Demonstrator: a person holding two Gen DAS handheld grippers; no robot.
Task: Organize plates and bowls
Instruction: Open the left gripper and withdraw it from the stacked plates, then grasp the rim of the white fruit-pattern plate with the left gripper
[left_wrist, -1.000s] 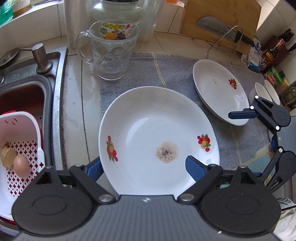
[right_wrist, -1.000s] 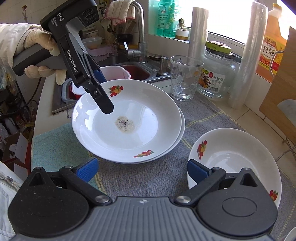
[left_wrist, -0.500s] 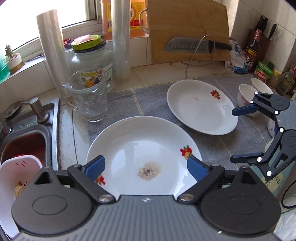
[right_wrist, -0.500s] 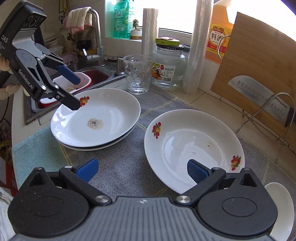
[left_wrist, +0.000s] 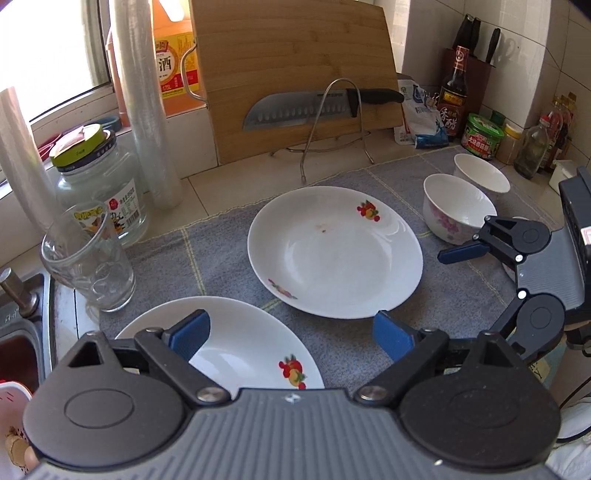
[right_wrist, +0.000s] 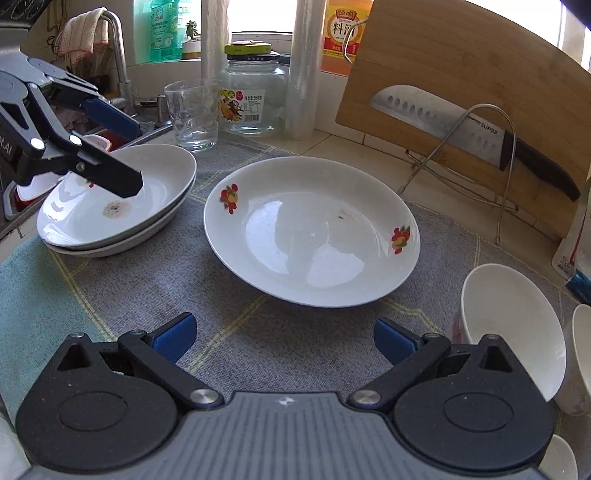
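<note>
Three white ceramic plates with fruit decals were counted. Two formed a stack (right_wrist: 118, 206) at the sink end of the grey woven mat (right_wrist: 221, 306); the upper plate bore a brown residue spot. The third, a single plate (right_wrist: 312, 230), lay flat on the mat, just beside the stack but apart from it, with a small dark speck on its inner face.

Two white ceramic bowls were fully seen in the left wrist view: a bowl with a pink flower print (left_wrist: 458, 208) and a plain bowl (left_wrist: 482, 173) behind it, standing near each other beside the single plate's far rim.

One clear glass tumbler (left_wrist: 88, 258), one glass jar with a green lid (left_wrist: 98, 181), one bamboo cutting board (left_wrist: 295, 66) and one steel knife with a black handle (left_wrist: 317, 107) on a wire rack were noted along the back of the tiled surface (left_wrist: 240, 177).

The left claw (left_wrist: 291, 334) was released, its blue pads spread wide, and was held above the stack's near rim; nothing was gripped. The right claw (right_wrist: 284, 338) was likewise released and empty, over bare mat in front of the single plate.

Open mat was available between the single plate's near edge and the right claw, and in a narrower strip between the plate and the stack.
</note>
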